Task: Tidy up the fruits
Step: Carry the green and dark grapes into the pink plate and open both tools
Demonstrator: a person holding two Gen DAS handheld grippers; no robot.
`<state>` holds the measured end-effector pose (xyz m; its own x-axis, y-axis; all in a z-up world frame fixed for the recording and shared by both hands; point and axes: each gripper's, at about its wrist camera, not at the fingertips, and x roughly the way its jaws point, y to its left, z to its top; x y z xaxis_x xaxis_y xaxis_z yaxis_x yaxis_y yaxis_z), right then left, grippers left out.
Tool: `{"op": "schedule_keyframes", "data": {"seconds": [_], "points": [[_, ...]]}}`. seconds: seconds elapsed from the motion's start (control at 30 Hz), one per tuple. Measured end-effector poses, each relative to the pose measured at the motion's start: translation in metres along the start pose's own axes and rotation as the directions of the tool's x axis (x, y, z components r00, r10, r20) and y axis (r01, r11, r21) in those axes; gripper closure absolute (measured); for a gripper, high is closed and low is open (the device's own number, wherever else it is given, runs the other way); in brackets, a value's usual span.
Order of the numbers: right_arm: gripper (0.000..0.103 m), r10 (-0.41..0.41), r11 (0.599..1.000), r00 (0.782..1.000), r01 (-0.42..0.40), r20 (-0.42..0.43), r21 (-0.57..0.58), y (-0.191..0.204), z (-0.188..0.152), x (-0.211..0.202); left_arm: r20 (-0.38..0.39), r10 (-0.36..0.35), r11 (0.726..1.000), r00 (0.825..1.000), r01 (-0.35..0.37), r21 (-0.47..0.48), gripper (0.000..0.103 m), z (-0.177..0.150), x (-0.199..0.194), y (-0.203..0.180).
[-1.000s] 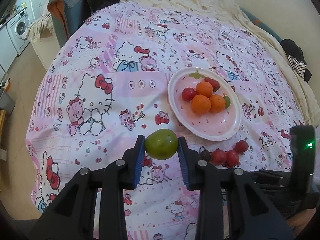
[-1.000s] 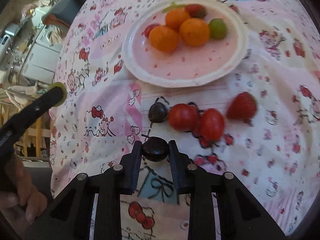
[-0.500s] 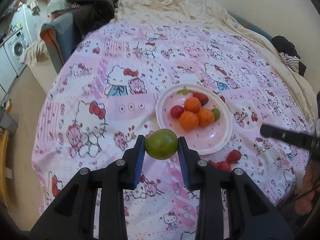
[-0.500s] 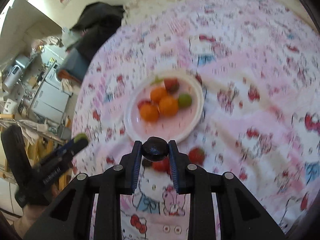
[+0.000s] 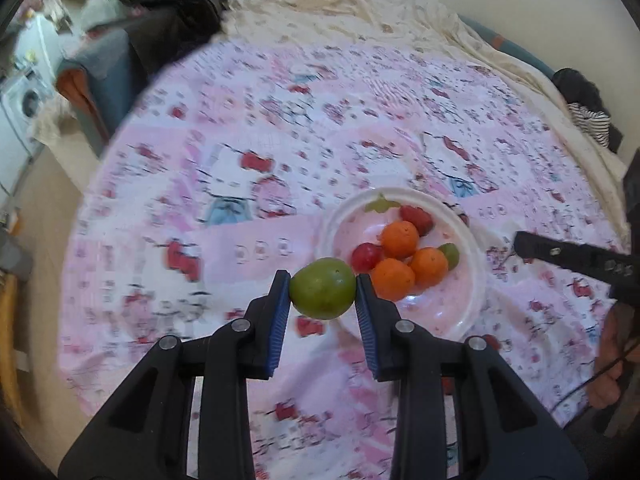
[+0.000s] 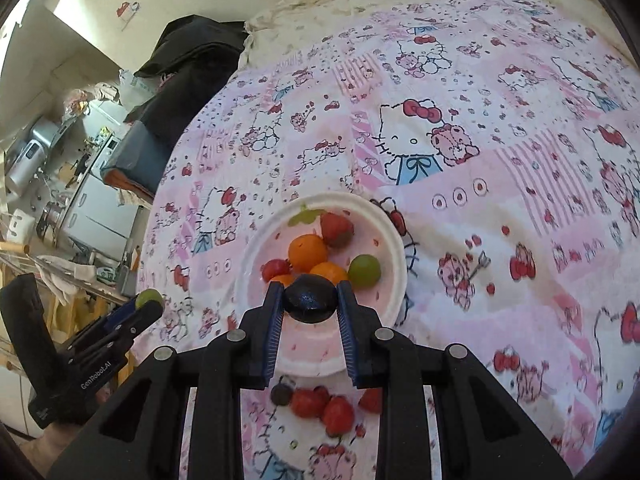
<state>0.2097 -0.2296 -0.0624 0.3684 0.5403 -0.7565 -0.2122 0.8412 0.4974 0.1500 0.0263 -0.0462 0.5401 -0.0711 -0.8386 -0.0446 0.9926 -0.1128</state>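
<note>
Left gripper (image 5: pixel 323 294) clamps green fruit (image 5: pixel 322 289) at its widest pt; firm, smooth, maybe slippery. Right gripper (image 6: pixel 309 298) pinches dark plum (image 6: pixel 309 298), prob soft, bruisable, over plate (image 6: pixel 394 240) near bed's front edge.

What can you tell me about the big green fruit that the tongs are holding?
The green fruit is round and smooth, a little shiny, with yellowish patches low on its skin. It looks whole and firm. The left tongs pinch it from both sides with their blue pads, holding it in the air above the pink cartoon-cat bedspread, just left of the white plate in this view. Nothing else touches it.
</note>
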Motion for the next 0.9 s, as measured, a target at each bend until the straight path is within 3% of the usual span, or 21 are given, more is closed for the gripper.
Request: {"op": "schedule_keyframes", "data": {"seconds": [0.3, 0.6, 0.9], "points": [[0.075, -0.015, 1.000, 0.993, 0.015, -0.120, 0.002, -0.012, -0.009, 0.049, -0.058, 0.013, 0.998, 0.998, -0.009, 0.068, 0.074, -0.005, 0.047, -0.018], [0.075, -0.055, 0.998, 0.985, 0.049, -0.165, -0.036, -0.014, -0.016, 0.068, -0.103, 0.039, 0.993, 0.994, -0.027, 0.116, 0.074, -0.019, 0.076, -0.028], [0.073, -0.083, 0.996, 0.977, 0.078, -0.198, -0.030, -0.022, -0.019, 0.078, -0.096, 0.057, 0.987, 0.994, -0.041, 0.154, 0.074, -0.018, 0.080, -0.037]]}}
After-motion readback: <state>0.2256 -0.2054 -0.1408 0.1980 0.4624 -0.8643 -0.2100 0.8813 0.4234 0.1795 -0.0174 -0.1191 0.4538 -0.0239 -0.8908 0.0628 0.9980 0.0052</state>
